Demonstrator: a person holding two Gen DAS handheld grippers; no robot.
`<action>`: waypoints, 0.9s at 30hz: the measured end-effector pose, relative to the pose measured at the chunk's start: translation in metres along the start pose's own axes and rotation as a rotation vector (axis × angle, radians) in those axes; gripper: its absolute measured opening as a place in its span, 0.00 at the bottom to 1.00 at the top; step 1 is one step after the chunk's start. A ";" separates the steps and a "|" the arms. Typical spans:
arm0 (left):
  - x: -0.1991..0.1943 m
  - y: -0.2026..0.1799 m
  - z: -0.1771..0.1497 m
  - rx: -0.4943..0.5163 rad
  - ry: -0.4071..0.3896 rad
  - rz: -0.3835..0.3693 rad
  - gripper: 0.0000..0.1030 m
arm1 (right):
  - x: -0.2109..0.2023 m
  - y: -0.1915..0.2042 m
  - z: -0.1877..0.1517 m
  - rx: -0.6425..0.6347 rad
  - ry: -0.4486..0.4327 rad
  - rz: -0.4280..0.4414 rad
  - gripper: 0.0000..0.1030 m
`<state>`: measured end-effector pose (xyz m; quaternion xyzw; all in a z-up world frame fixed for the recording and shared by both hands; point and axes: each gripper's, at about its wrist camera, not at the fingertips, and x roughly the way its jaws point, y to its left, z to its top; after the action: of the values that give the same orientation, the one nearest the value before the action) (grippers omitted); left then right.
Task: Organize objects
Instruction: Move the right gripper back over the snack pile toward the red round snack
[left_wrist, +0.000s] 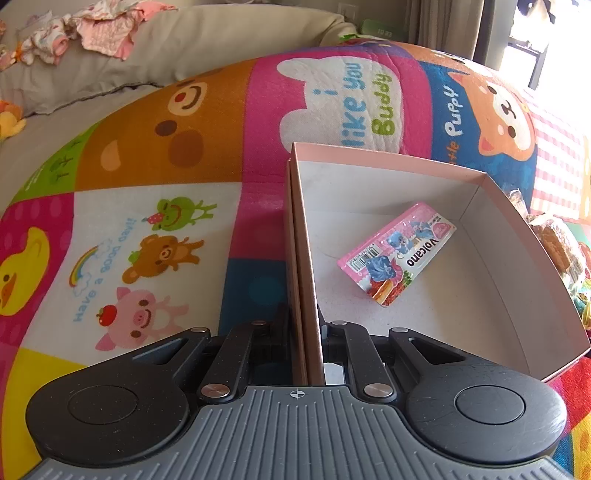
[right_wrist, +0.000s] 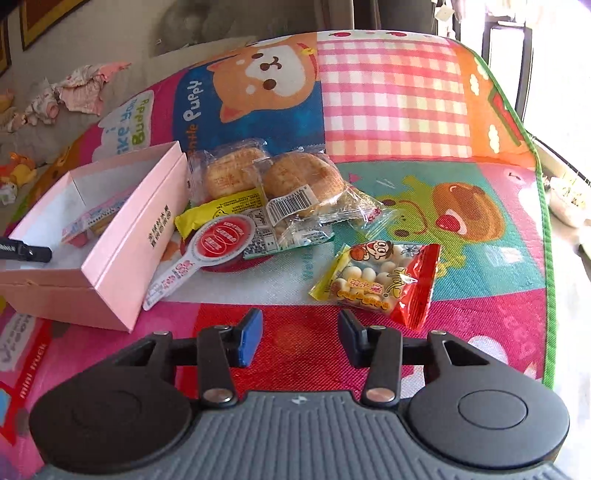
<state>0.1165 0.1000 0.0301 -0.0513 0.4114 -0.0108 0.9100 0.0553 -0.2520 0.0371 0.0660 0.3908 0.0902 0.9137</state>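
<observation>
A pink cardboard box (left_wrist: 491, 280) lies open on a colourful play mat; it also shows in the right wrist view (right_wrist: 125, 243). My left gripper (left_wrist: 308, 332) is shut on the box's left wall. A pink "Volcano" snack pack (left_wrist: 397, 253) lies inside the box. My right gripper (right_wrist: 300, 338) is open and empty, low over the mat. Ahead of it lie a red-and-yellow bag of white balls (right_wrist: 380, 280), two wrapped round cakes (right_wrist: 303, 181), a yellow packet (right_wrist: 218, 212) and a red-lidded cup (right_wrist: 221, 240).
The play mat (right_wrist: 391, 99) covers the floor; its green edge (right_wrist: 546, 236) runs along the right. Crumpled pink clothes (left_wrist: 92, 29) lie on a grey cushion at the back left. A white bowl (right_wrist: 565, 199) sits off the mat at the right.
</observation>
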 end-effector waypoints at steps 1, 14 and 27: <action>0.000 0.000 0.000 0.001 0.000 0.000 0.12 | 0.003 0.000 0.007 0.058 0.013 0.068 0.44; 0.000 0.002 0.001 -0.007 0.008 -0.014 0.13 | 0.083 0.020 0.077 0.381 0.139 0.310 0.35; 0.001 0.001 0.001 -0.013 0.004 -0.016 0.13 | 0.001 -0.034 0.026 0.143 0.043 0.021 0.28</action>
<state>0.1177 0.1010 0.0301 -0.0602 0.4128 -0.0156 0.9087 0.0787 -0.2857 0.0475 0.1333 0.4151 0.0730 0.8970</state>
